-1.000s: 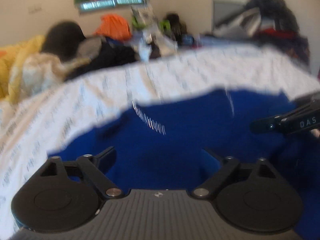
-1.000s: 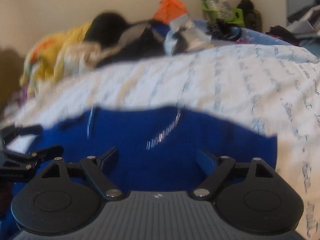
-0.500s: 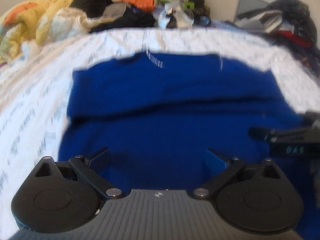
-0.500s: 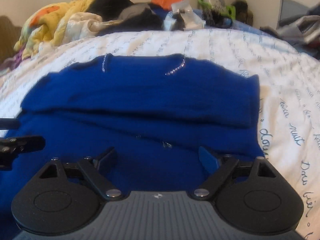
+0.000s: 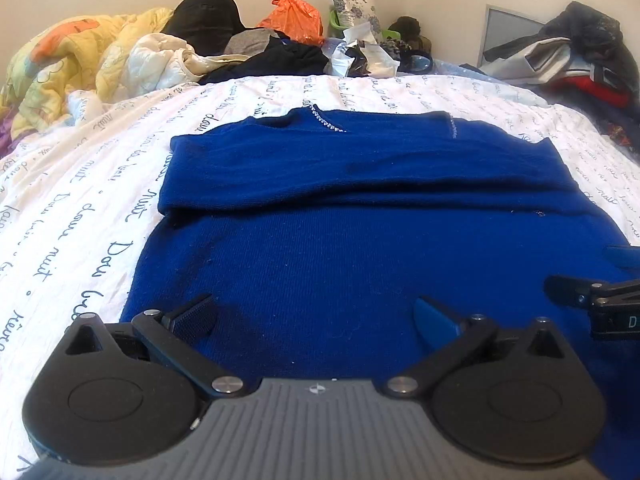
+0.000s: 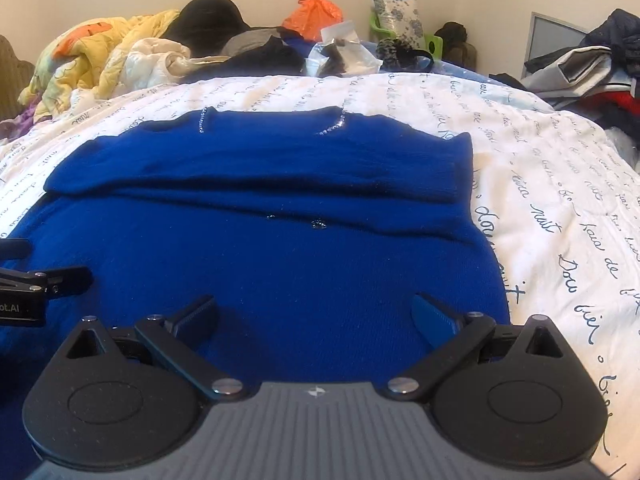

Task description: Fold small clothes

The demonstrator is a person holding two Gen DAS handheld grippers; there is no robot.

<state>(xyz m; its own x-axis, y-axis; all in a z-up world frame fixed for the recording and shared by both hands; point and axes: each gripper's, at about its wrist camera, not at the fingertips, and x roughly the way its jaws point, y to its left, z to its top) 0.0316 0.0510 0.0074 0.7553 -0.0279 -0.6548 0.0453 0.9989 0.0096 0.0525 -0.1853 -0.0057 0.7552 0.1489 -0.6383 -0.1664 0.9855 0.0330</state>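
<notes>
A royal-blue knit sweater (image 5: 360, 240) lies flat on the white bedspread (image 5: 80, 216). Its upper part is folded over in a band, and its bead-trimmed neckline (image 5: 324, 120) is at the far end. My left gripper (image 5: 314, 316) hovers open over the near left part of the sweater, nothing between its fingers. My right gripper (image 6: 316, 316) is over the sweater (image 6: 280, 264) on its near right part. Its jaws are still opening and hold nothing. The right gripper (image 5: 588, 272) pokes in at the left view's right edge, and the left gripper (image 6: 44, 264) at the right view's left edge.
Along the far side of the bed lie a yellow quilt (image 5: 68, 52), dark clothes (image 5: 272, 60), an orange bag (image 5: 296, 16) and packets (image 5: 368, 52). More clothes are piled at the right (image 5: 576, 56). White script-printed bedspread (image 6: 560, 208) flanks the sweater on both sides.
Both grippers have drawn back toward the sweater's near end and spread their jaws wider. The far part of the sweater, earlier close under them, now lies flat in a folded band.
</notes>
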